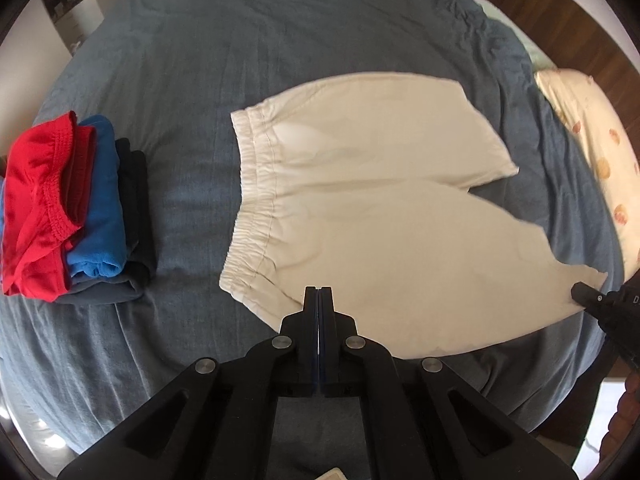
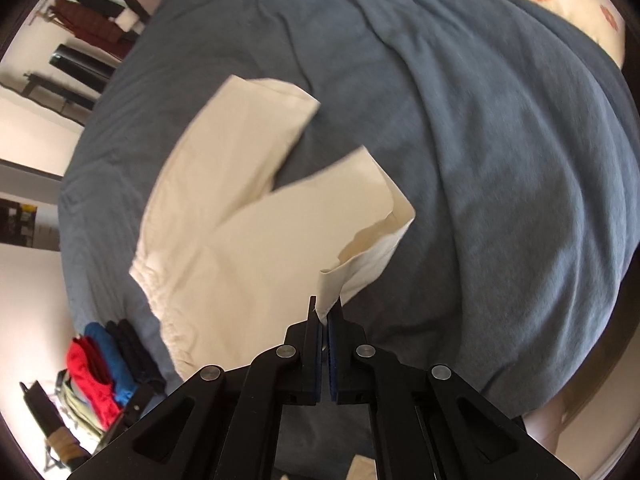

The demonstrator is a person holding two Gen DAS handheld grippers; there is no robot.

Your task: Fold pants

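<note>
Right claw [image 2: 325, 312] pinches the cream shorts' [image 1: 360, 208] near leg hem, lifting it off the bed [image 1: 180, 80]. Left claw [image 1: 319, 294] is closed tight at the waist-side edge, whether on cloth I cannot tell. Folded clothes stack [image 1: 72, 208] sits well apart, open grey sheet beyond.

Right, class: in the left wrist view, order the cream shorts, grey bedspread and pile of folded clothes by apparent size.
1. grey bedspread
2. cream shorts
3. pile of folded clothes

The cream cloth shorts [image 1: 360, 208] look soft and matt, with a crinkly stretchy waistband [image 1: 250, 200]. The grey-blue bed cover [image 1: 192, 80] is matt, wrinkled cloth. The red folded cloth [image 1: 36, 200] shines a little. The black matt plastic left gripper [image 1: 319, 294] has shiny round metal pins [image 1: 280, 342].
</note>
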